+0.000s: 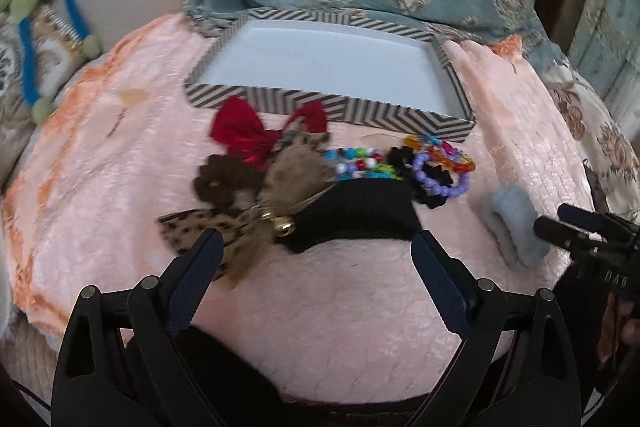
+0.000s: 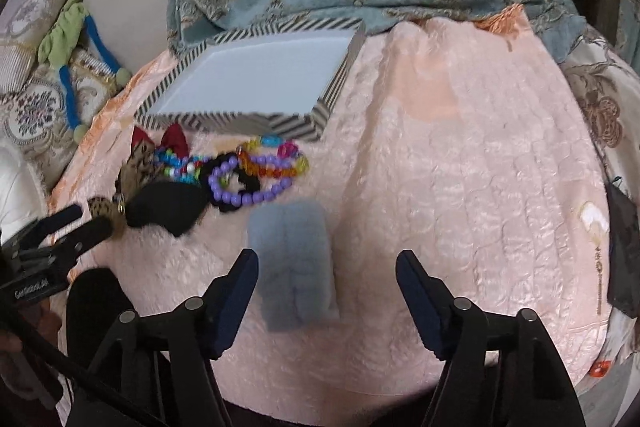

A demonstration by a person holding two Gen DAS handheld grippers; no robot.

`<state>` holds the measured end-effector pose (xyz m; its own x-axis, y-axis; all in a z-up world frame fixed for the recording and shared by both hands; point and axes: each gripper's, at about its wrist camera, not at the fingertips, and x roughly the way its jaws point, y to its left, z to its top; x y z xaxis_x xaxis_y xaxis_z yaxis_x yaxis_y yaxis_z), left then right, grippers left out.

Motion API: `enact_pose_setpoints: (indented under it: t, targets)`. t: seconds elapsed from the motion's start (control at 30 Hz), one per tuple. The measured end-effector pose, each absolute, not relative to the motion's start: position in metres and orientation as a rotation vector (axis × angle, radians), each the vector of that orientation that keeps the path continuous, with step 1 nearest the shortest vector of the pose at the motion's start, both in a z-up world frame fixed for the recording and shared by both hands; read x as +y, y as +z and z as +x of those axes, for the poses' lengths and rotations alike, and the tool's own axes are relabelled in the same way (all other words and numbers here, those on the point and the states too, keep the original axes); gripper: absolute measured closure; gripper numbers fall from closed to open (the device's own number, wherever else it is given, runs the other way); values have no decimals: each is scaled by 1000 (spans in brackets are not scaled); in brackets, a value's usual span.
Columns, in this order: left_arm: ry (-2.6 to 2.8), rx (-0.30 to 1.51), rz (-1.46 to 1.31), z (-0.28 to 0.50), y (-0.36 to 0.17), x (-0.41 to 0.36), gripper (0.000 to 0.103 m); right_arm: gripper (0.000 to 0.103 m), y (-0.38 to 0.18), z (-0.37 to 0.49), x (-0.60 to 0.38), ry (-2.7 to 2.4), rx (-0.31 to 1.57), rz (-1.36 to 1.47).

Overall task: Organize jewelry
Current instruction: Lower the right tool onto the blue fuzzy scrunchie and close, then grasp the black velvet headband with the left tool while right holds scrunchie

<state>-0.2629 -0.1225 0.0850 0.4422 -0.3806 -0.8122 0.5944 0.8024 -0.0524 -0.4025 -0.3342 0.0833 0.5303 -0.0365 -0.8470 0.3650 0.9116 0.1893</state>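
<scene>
Pick-up step: right tool (image 2: pixel 326 279) wide, empty, fuzzy blue clip (image 2: pixel 294 263) between its fingers; left tool (image 1: pixel 316 255) wide, empty. Next: close on clip, carry to striped box (image 2: pixel 256 121) ahead.

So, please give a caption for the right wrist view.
Open right hand-held gripper approaches a grey fuzzy hair claw on the pink blanket.

The left gripper (image 1: pixel 316 251), its jaws spread wide, hovers just before a black bow (image 1: pixel 356 217) lying amid bows and beaded bracelets (image 1: pixel 440 167) beside a striped box (image 1: pixel 332 107).
</scene>
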Motion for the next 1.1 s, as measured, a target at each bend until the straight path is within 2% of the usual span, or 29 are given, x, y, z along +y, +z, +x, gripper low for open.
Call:
enact_pose_setpoints:
  t: [0.17, 0.27, 0.37, 0.43, 0.47, 0.53, 0.57, 0.6, 0.63, 0.87, 1.1]
  targets:
    - [-610, 945, 260, -251, 77, -141, 7, 38, 71, -393, -330, -207, 999, 387]
    - [-589, 945, 265, -240, 70, -149, 7, 54, 64, -386, -329, -185, 999, 401]
    - [-609, 959, 282, -235, 62, -157, 12, 63, 59, -384, -329, -184, 983, 409]
    - [-628, 987, 308, -233, 53, -162, 43, 64, 58, -384, -329, -178, 973, 406]
    - [-639, 1001, 314, -233, 49, -165, 49, 66, 58, -384, -329, -177, 965, 402]
    - [-668, 1005, 305, -234, 47, -166, 76, 70, 61, -385, -330, -175, 954, 401]
    - [-672, 999, 307, -236, 48, -166, 81, 74, 64, -386, -331, -175, 945, 401]
    - [-676, 998, 305, -237, 50, -166, 90, 76, 67, -387, -331, -178, 937, 402]
    - [-685, 1002, 297, -238, 53, -164, 94, 76, 71, -388, -332, -177, 929, 401]
    - [-746, 966, 257, -254, 82, -152, 99, 76, 96, -395, -328, -185, 877, 362]
    - [-763, 944, 240, -260, 105, -143, 97, 76, 109, -400, -328, -188, 856, 366]
